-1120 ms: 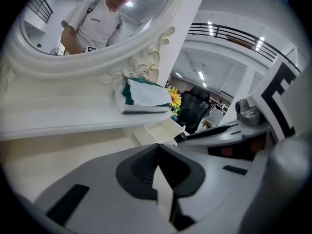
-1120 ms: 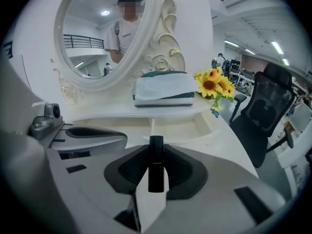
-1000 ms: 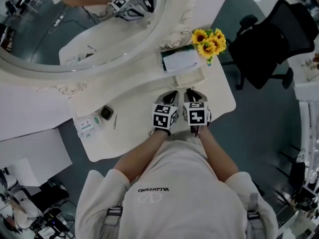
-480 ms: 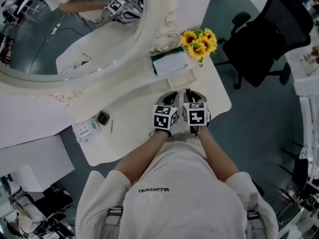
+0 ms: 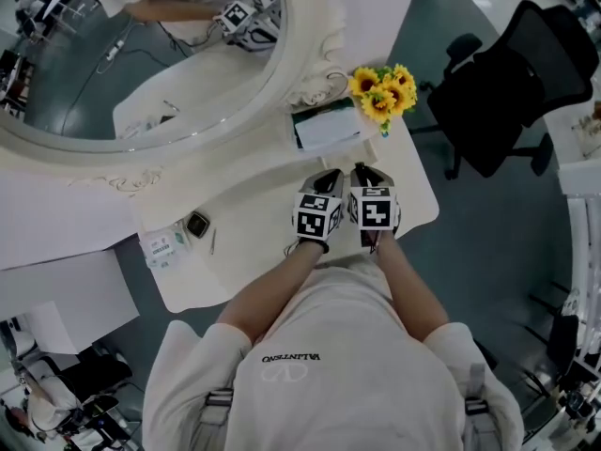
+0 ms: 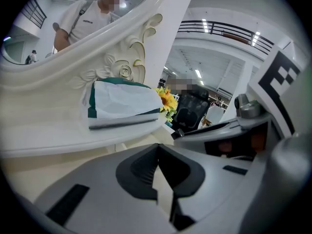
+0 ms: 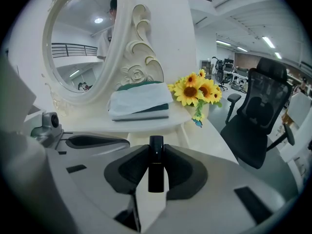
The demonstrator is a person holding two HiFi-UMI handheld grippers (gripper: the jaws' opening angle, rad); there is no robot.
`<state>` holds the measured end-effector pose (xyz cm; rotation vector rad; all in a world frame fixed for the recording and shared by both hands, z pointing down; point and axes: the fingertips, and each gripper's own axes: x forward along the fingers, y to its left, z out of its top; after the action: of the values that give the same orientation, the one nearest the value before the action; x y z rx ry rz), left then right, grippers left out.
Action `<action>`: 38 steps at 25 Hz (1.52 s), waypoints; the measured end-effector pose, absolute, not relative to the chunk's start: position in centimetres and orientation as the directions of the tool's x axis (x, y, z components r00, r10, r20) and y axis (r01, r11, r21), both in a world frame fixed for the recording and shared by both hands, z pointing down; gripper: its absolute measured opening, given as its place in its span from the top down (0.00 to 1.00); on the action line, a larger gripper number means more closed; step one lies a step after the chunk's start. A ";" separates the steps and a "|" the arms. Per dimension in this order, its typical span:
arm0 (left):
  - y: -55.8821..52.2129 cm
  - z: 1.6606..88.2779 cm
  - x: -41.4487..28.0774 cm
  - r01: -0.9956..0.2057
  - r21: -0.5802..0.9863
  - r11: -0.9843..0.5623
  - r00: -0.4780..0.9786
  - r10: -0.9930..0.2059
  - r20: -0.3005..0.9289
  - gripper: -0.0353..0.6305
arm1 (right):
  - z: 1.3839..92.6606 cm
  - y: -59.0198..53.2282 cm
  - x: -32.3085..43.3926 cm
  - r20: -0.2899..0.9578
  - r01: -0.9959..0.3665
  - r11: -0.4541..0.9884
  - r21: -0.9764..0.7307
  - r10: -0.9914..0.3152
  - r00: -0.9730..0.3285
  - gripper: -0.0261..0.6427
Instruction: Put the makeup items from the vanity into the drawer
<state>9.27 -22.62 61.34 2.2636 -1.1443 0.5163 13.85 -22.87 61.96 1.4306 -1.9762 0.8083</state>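
Observation:
My right gripper (image 7: 156,155) is shut on a slim black makeup tube (image 7: 156,165) that stands upright between its pads. My left gripper (image 6: 157,162) is shut with nothing between its jaws. Both hover side by side over the front middle of the white vanity (image 5: 254,181), the left gripper (image 5: 326,181) close beside the right gripper (image 5: 366,175). Just beyond them sits a small white drawer box (image 5: 346,150) with a folded white and green cloth (image 5: 324,125) on top. At the vanity's left lie a black compact (image 5: 197,224), a white packet (image 5: 161,246) and a thin pencil (image 5: 213,241).
A large oval mirror (image 5: 141,54) in an ornate white frame backs the vanity. Sunflowers (image 5: 383,90) stand at the back right corner. A black office chair (image 5: 507,83) is on the floor to the right. A white panel (image 5: 56,294) lies at the lower left.
The head view has swayed slightly. Both grippers stay side by side over the vanity's front, the right one still on the black tube.

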 end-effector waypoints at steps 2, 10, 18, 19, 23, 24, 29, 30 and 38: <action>-23.2 61.1 9.4 -0.823 0.296 -0.485 0.562 -0.616 0.552 0.95 | 61.7 -23.6 13.8 0.735 -0.958 0.250 -0.143 -0.621 -0.272 0.80; -25.2 61.1 9.4 -0.831 0.288 -0.475 0.550 -0.630 0.548 0.95 | 61.7 -25.9 13.4 0.731 -0.955 0.260 -0.144 -0.622 -0.280 0.80; -26.5 61.2 9.6 -0.832 0.280 -0.478 0.548 -0.637 0.542 0.95 | 61.4 -27.3 13.6 0.730 -0.950 0.278 -0.140 -0.620 -0.289 0.80; -26.5 61.2 9.7 -0.832 0.279 -0.479 0.548 -0.637 0.542 0.95 | 61.4 -27.4 13.7 0.730 -0.950 0.277 -0.141 -0.619 -0.289 0.80; -26.8 61.2 9.9 -0.833 0.277 -0.479 0.547 -0.638 0.542 0.95 | 61.8 -27.6 13.7 0.735 -0.950 0.277 -0.145 -0.612 -0.291 0.80; -26.9 61.2 9.9 -0.833 0.278 -0.478 0.547 -0.639 0.541 0.95 | 61.9 -27.6 13.8 0.735 -0.950 0.277 -0.146 -0.612 -0.292 0.80; -27.1 61.1 9.8 -0.836 0.281 -0.471 0.544 -0.645 0.537 0.95 | 62.0 -27.8 13.6 0.738 -0.948 0.281 -0.152 -0.606 -0.298 0.80; -27.2 61.1 9.8 -0.836 0.284 -0.469 0.544 -0.646 0.535 0.95 | 62.1 -27.9 13.5 0.737 -0.947 0.281 -0.153 -0.606 -0.299 0.80; -27.3 61.1 9.4 -0.837 0.293 -0.462 0.545 -0.653 0.526 0.95 | 62.0 -28.2 13.1 0.736 -0.944 0.292 -0.151 -0.605 -0.305 0.80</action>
<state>9.45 -27.33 61.09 2.2610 -1.2007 0.4656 13.08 -28.22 61.99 1.3779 -2.0081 0.7941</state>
